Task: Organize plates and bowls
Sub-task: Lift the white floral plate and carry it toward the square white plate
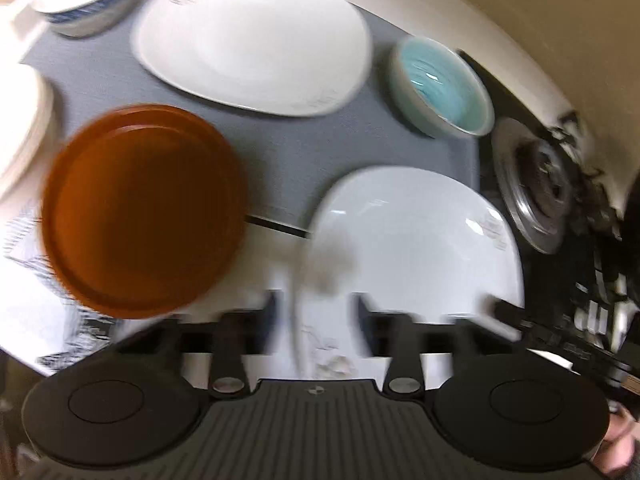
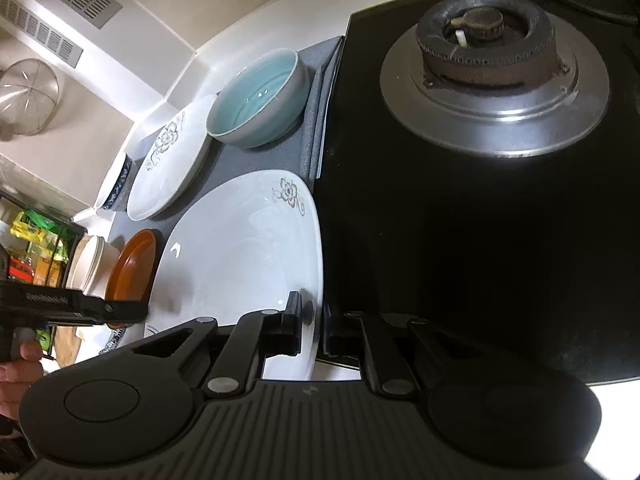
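Our right gripper (image 2: 312, 320) has its jaws set astride the near rim of the large white flowered plate (image 2: 240, 256): one finger lies inside the plate, the other outside by the black stove top (image 2: 460, 240), and the rim sits between them. Whether the pads already press the rim we cannot tell. This plate lies on the grey mat (image 2: 256, 160), touching the stove edge.

Our left gripper (image 1: 316, 304) hovers over the opposite rim of the same plate (image 1: 420, 240); its jaws stand at a medium gap with the rim between them, but motion blur hides any contact. In the right wrist view the left gripper's body (image 2: 72, 306) enters from the side away from the stove.

Taking that plate as the landmark: the orange plate (image 1: 144, 212) lies just beside it, on the side away from the stove. Beyond it, farther from us, sits a second white flowered plate (image 1: 252, 40). The pale blue bowl (image 1: 444, 86) stands beyond it too, near the stove edge and the gas burner (image 2: 492, 68). A blue-patterned bowl (image 1: 88, 0) sits past the second white plate, and a stack of white dishes (image 2: 94, 264) stands beyond the orange plate. All rest on the bench (image 2: 188, 76).
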`<action>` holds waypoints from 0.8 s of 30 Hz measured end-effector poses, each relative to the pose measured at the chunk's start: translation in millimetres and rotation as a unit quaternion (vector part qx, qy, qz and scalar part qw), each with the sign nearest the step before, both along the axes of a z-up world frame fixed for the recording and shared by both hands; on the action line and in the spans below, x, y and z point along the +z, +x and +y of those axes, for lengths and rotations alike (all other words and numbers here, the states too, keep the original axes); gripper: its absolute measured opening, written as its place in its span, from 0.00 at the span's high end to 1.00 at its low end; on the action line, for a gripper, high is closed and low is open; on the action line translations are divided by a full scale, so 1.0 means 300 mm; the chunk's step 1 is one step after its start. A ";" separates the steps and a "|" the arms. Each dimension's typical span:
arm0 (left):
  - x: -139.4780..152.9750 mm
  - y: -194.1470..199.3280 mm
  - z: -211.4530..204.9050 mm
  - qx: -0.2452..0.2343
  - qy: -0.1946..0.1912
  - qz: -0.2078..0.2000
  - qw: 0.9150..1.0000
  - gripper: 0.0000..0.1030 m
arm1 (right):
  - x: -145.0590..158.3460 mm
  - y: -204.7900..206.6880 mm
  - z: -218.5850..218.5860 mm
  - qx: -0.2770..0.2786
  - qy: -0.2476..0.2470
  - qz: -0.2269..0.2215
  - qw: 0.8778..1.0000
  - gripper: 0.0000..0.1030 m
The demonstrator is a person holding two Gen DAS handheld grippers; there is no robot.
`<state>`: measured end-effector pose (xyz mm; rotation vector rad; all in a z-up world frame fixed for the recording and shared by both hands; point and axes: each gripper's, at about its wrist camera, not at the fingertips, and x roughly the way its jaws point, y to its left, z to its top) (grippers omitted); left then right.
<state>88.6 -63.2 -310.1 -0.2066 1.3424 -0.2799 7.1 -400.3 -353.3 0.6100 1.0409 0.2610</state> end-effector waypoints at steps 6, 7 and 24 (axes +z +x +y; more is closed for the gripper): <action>-0.078 0.034 -0.023 -0.020 -0.027 0.039 0.999 0.37 | -0.013 -0.005 0.011 0.004 0.009 0.009 1.000 0.85; -0.101 0.041 -0.041 -0.027 -0.028 0.050 0.998 0.35 | -0.016 -0.005 0.014 0.004 0.010 0.010 1.000 0.85; -0.103 0.076 -0.063 -0.021 -0.065 0.043 0.997 0.85 | 0.028 -0.062 -0.013 -0.006 0.027 0.001 1.000 0.86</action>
